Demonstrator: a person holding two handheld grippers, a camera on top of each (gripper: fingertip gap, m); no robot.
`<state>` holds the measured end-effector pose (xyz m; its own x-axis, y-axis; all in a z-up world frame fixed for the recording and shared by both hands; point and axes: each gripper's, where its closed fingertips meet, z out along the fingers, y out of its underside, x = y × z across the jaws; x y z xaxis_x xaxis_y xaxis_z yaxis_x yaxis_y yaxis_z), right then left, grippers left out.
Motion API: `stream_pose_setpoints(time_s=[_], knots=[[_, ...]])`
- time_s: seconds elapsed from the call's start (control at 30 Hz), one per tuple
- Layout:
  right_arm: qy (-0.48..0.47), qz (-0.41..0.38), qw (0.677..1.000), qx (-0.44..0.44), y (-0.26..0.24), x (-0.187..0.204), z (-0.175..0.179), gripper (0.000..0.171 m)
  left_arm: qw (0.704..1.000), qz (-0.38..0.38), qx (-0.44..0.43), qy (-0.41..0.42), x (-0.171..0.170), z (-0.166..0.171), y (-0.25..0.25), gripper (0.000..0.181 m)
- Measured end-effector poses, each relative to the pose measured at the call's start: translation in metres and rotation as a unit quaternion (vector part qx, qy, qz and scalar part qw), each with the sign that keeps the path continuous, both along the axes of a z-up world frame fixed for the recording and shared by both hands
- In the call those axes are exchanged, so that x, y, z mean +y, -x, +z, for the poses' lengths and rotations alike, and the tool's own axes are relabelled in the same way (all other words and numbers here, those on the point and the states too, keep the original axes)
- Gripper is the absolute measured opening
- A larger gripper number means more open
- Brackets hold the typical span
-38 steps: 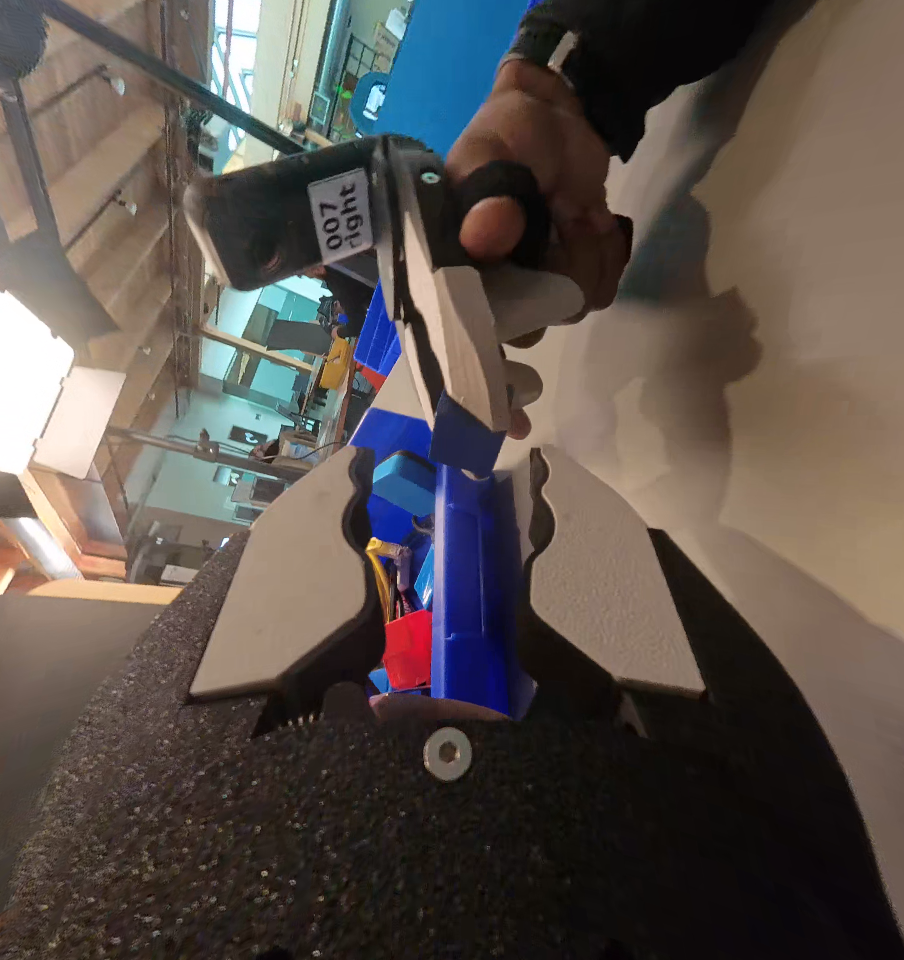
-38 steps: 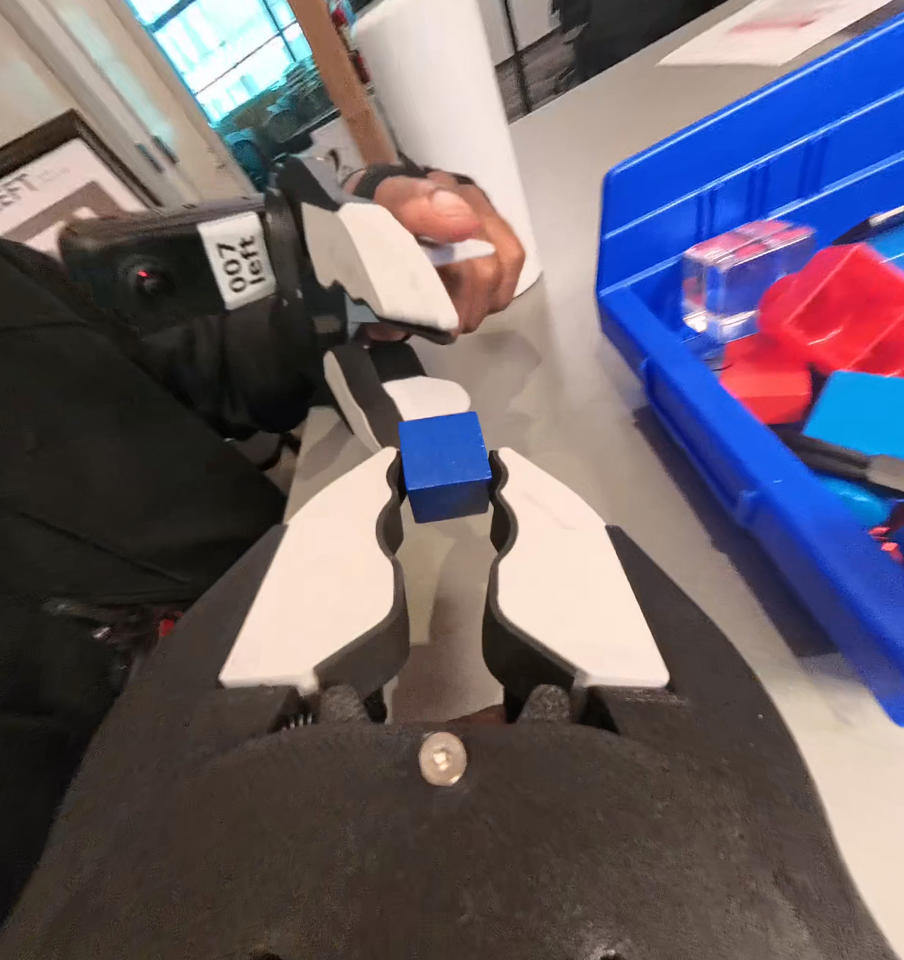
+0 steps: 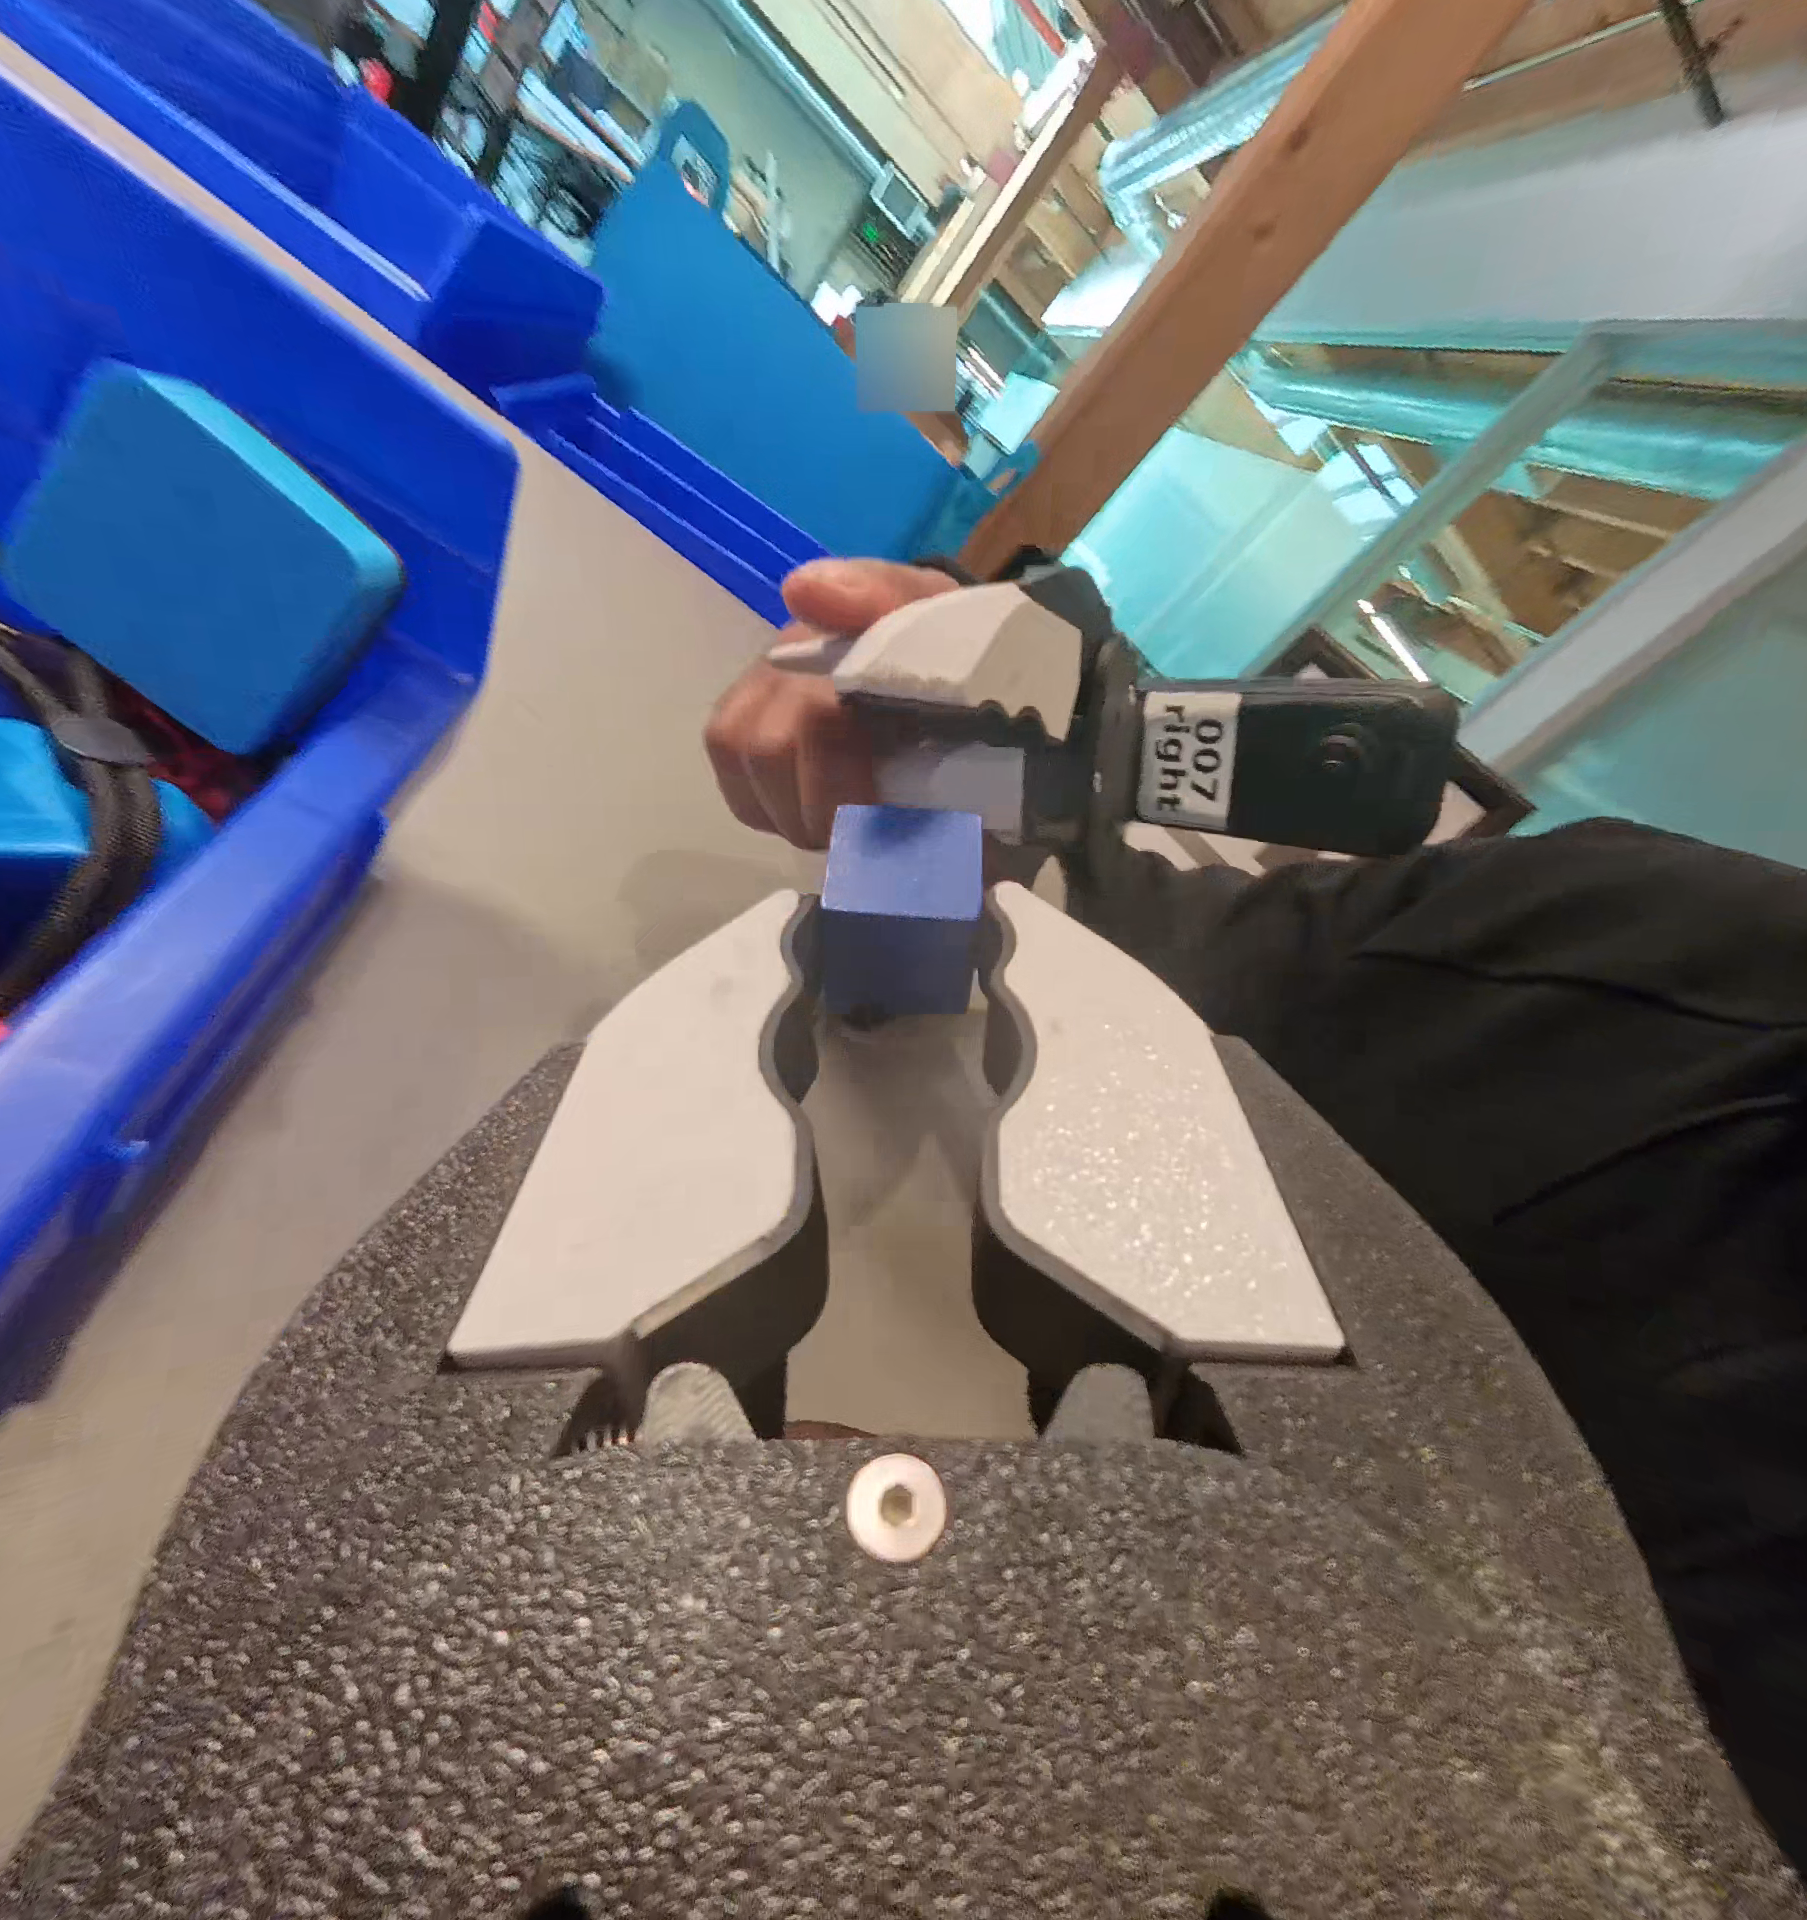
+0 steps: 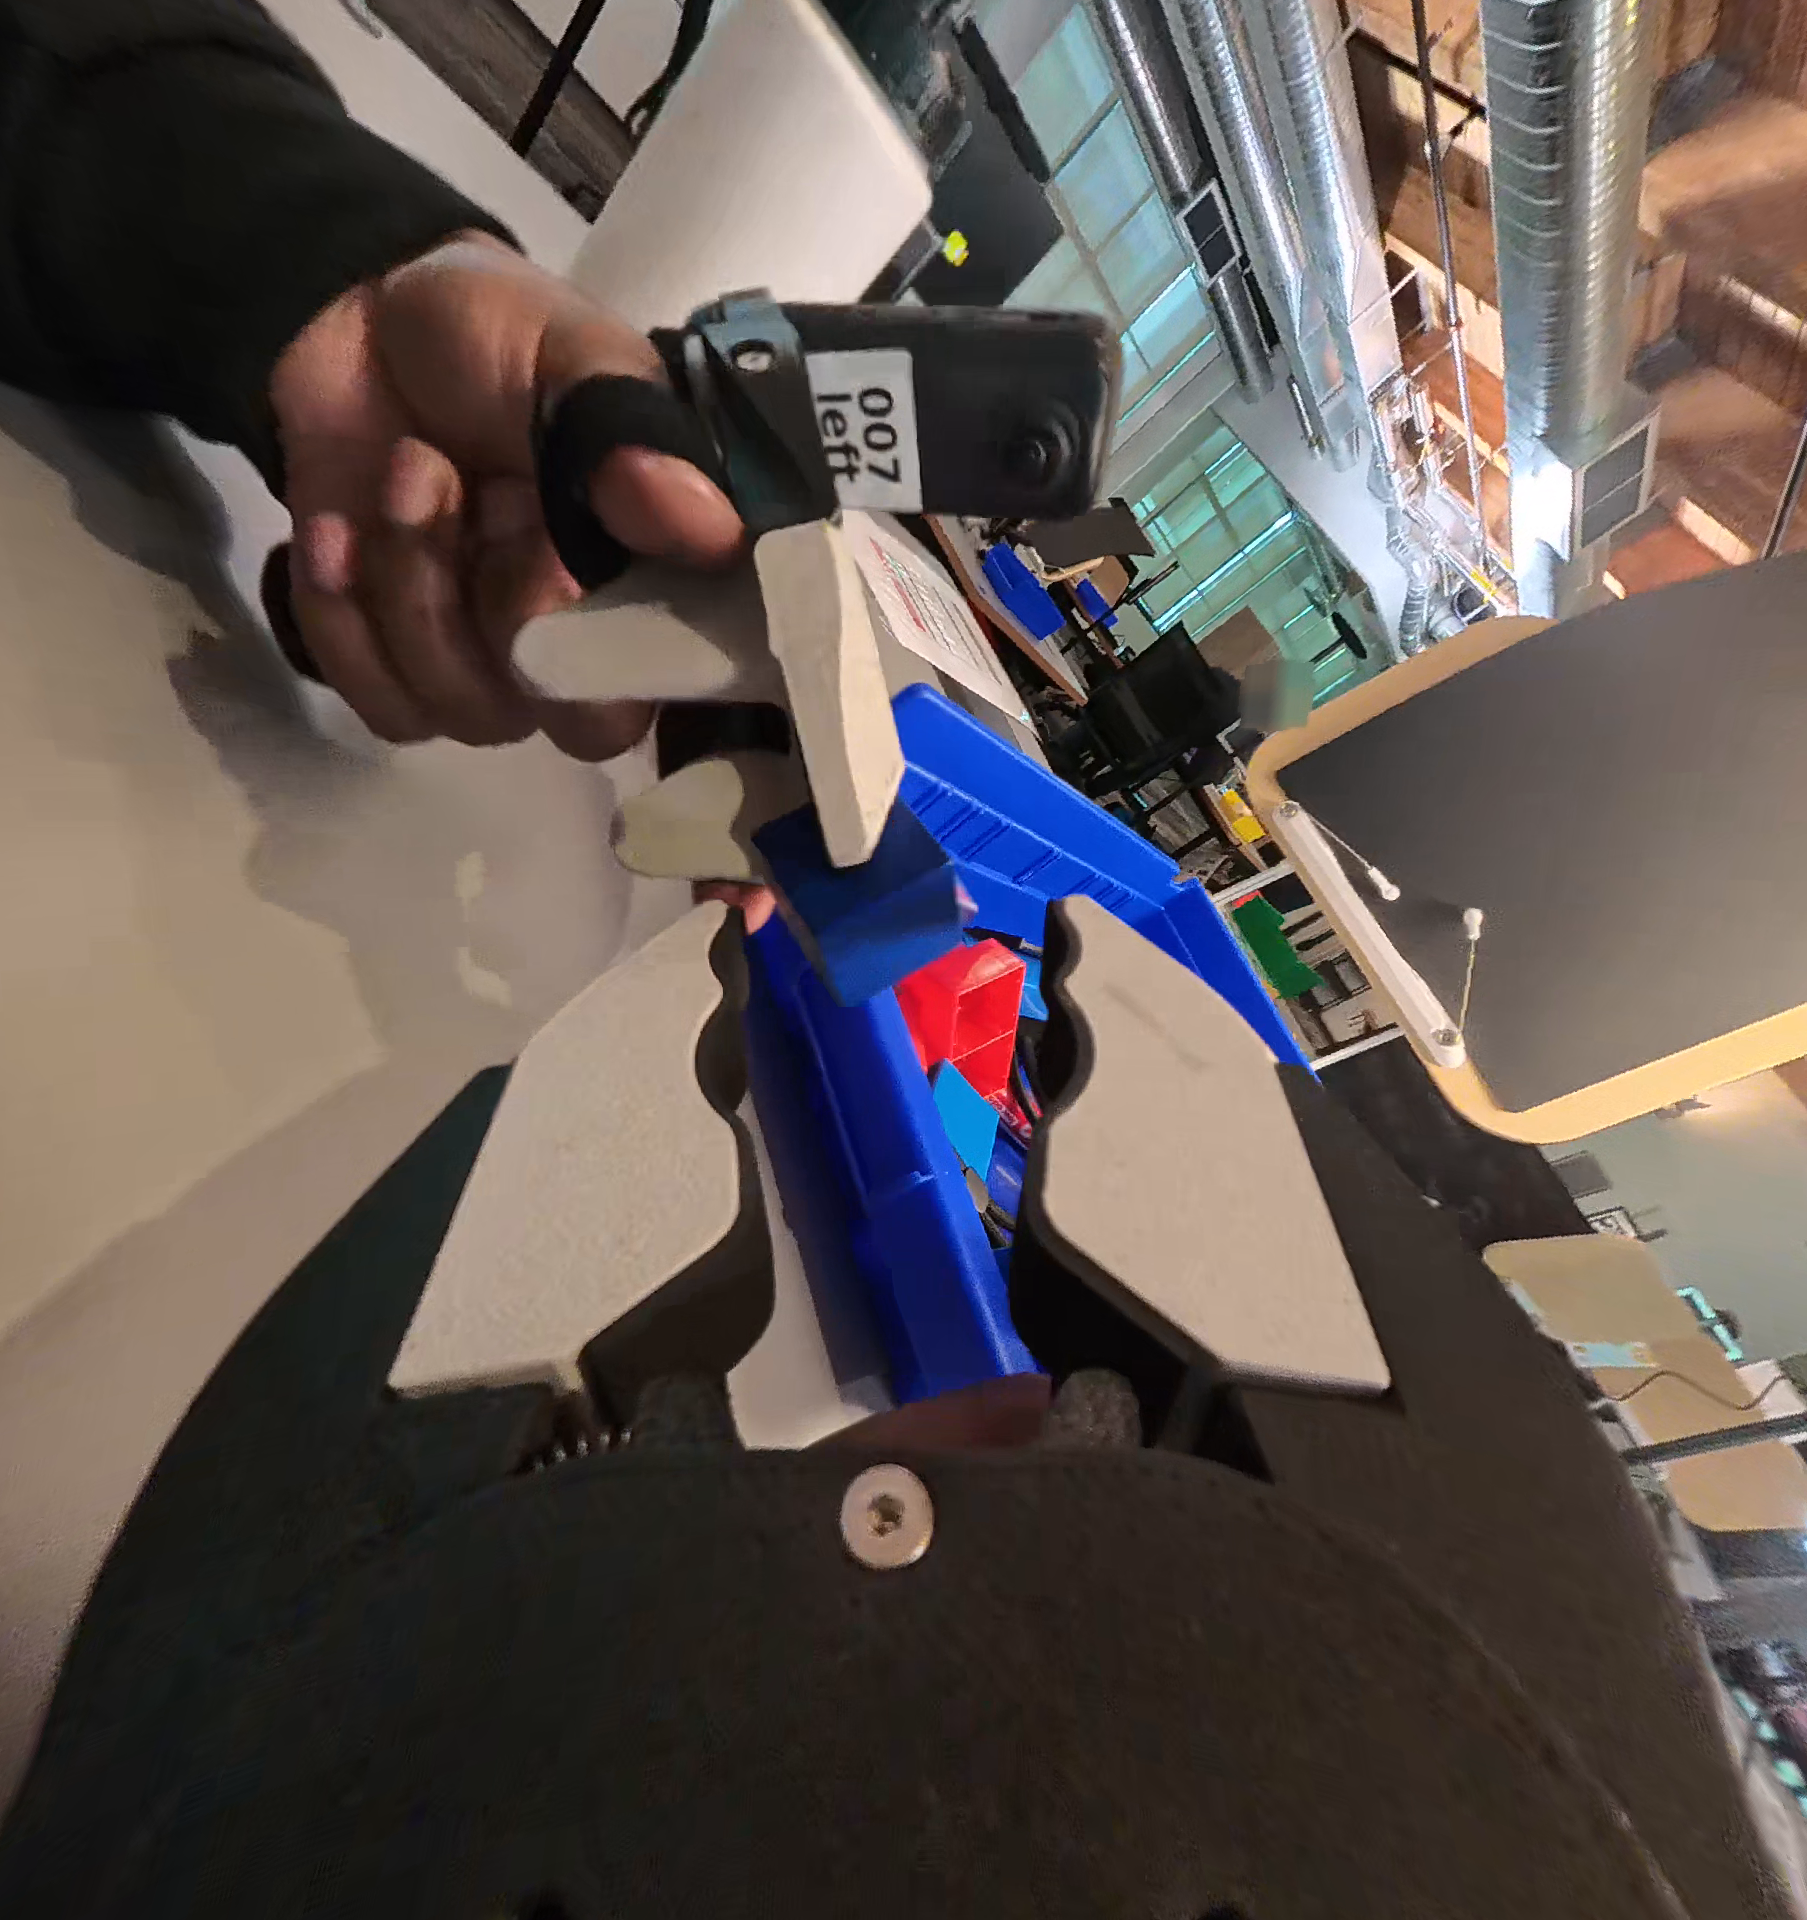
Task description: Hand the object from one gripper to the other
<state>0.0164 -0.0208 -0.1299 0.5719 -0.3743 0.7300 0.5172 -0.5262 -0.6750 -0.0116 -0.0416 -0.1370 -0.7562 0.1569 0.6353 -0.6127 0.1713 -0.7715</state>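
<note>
A small blue cube [image 3: 899,920] sits clamped between the tips of my left gripper [image 3: 894,920], which is shut on it above the table. My right gripper [image 3: 863,732] shows just behind the cube in the left wrist view, with its jaws apart and empty. In the right wrist view my right gripper [image 4: 894,925] is open. The cube [image 4: 873,925] hangs just ahead of its tips, held by the left gripper [image 4: 774,847]. A hand holds each gripper.
A blue bin [image 3: 203,935] with light-blue and red blocks and a black cable stands at the left; it also shows in the right wrist view [image 4: 878,1195]. The pale table top [image 3: 587,727] lies underneath. A black sleeve [image 3: 1501,1091] fills the right side. My left and right fingertips are right by each other.
The cube has passed from my right gripper to my left. The right gripper was shut on it and is now open; the left was open and is now shut on it. Both grippers have rotated.
</note>
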Motion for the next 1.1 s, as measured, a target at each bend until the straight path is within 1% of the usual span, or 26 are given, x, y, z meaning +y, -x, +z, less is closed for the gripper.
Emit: stream_pose_setpoints(time_s=[0.1, 0.17, 0.2, 0.23, 0.27, 0.33, 0.4, 0.47, 0.53, 0.6, 0.63, 0.67, 0.77, 0.8, 0.83, 0.87, 0.9, 0.93, 0.97, 1.0, 1.03, 1.1], knots=[[0.045, 0.021, 0.999, -0.006, 0.005, 0.003, -0.013, 0.051, 0.999, -0.037, 0.0, -0.037, -0.002, -0.012, 0.012, 0.029], [0.065, 0.039, 0.997, -0.009, 0.011, 0.006, -0.02, 0.041, 0.998, -0.04, -0.019, -0.048, -0.003, -0.016, 0.015, 0.029], [0.071, 0.042, 0.997, 0.0, 0.012, 0.006, -0.023, 0.03, 0.998, -0.032, -0.031, -0.047, -0.004, -0.015, 0.014, 0.029], [0.069, 0.036, 0.997, 0.015, 0.01, 0.006, -0.024, 0.03, 0.997, -0.019, -0.05, -0.051, -0.004, -0.016, 0.01, 0.029], [0.065, 0.031, 0.997, 0.038, 0.007, 0.005, -0.026, 0.03, 0.995, 0.0, -0.08, -0.056, -0.004, -0.016, 0.005, 0.034], [0.044, 0.018, 0.995, 0.083, 0.001, 0.0, -0.026, 0.029, 0.982, 0.038, -0.17, -0.067, -0.003, -0.016, -0.005, 0.046], [0.02, 0.001, 0.995, 0.098, -0.006, -0.005, -0.02, 0.029, 0.961, 0.065, -0.258, -0.081, 0.0, -0.015, -0.012, 0.051], [0.005, -0.01, 0.994, 0.108, -0.009, -0.009, -0.015, 0.029, 0.932, 0.09, -0.34, -0.09, 0.001, -0.011, -0.017, 0.057], [-0.002, -0.019, 0.992, 0.125, -0.012, -0.011, -0.015, 0.029, 0.89, 0.126, -0.431, -0.081, 0.001, -0.001, -0.022, 0.059], [-0.006, -0.029, 0.988, 0.153, -0.015, -0.013, -0.019, 0.029, 0.831, 0.149, -0.532, -0.068, 0.002, 0.01, -0.021, 0.059], [-0.008, -0.031, 0.985, 0.17, -0.016, -0.014, -0.022, 0.029, 0.792, 0.161, -0.585, -0.066, 0.003, 0.014, -0.021, 0.057], [-0.008, -0.032, 0.982, 0.188, -0.017, -0.014, -0.026, 0.029, 0.747, 0.167, -0.64, -0.069, 0.004, 0.016, -0.021, 0.057], [0.0, -0.028, 0.973, 0.228, -0.015, -0.015, -0.034, 0.029, 0.61, 0.153, -0.772, -0.094, 0.006, 0.009, -0.022, 0.053], [0.008, -0.022, 0.972, 0.235, -0.013, -0.014, -0.037, 0.029, 0.574, 0.14, -0.8, -0.105, 0.007, 0.004, -0.022, 0.053], [0.016, -0.018, 0.971, 0.238, -0.011, -0.013, -0.039, 0.029, 0.55, 0.127, -0.818, -0.114, 0.008, -0.002, -0.022, 0.053], [0.023, -0.02, 0.972, 0.232, -0.011, -0.013, -0.04, 0.029, 0.533, 0.118, -0.829, -0.12, 0.008, -0.006, -0.023, 0.053], [0.03, -0.027, 0.975, 0.219, -0.012, -0.013, -0.04, 0.029, 0.524, 0.115, -0.835, -0.122, 0.009, -0.008, -0.023, 0.053], [0.039, -0.037, 0.978, 0.202, -0.014, -0.014, -0.041, 0.029, 0.524, 0.119, -0.835, -0.121, 0.008, -0.007, -0.023, 0.052], [0.052, -0.051, 0.982, 0.177, -0.017, -0.015, -0.041, 0.029, 0.533, 0.134, -0.826, -0.124, 0.008, -0.004, -0.026, 0.047], [0.065, -0.069, 0.985, 0.144, -0.021, -0.017, -0.04, 0.029, 0.553, 0.152, -0.808, -0.136, 0.008, -0.002, -0.032, 0.043], [0.079, -0.087, 0.987, 0.112, -0.025, -0.02, -0.039, 0.029, 0.584, 0.166, -0.78, -0.152, 0.008, -0.003, -0.037, 0.042], [0.098, -0.127, 0.986, 0.05, -0.034, -0.024, -0.035, 0.029, 0.66, 0.202, -0.705, -0.163, 0.007, -0.001, -0.045, 0.043]])
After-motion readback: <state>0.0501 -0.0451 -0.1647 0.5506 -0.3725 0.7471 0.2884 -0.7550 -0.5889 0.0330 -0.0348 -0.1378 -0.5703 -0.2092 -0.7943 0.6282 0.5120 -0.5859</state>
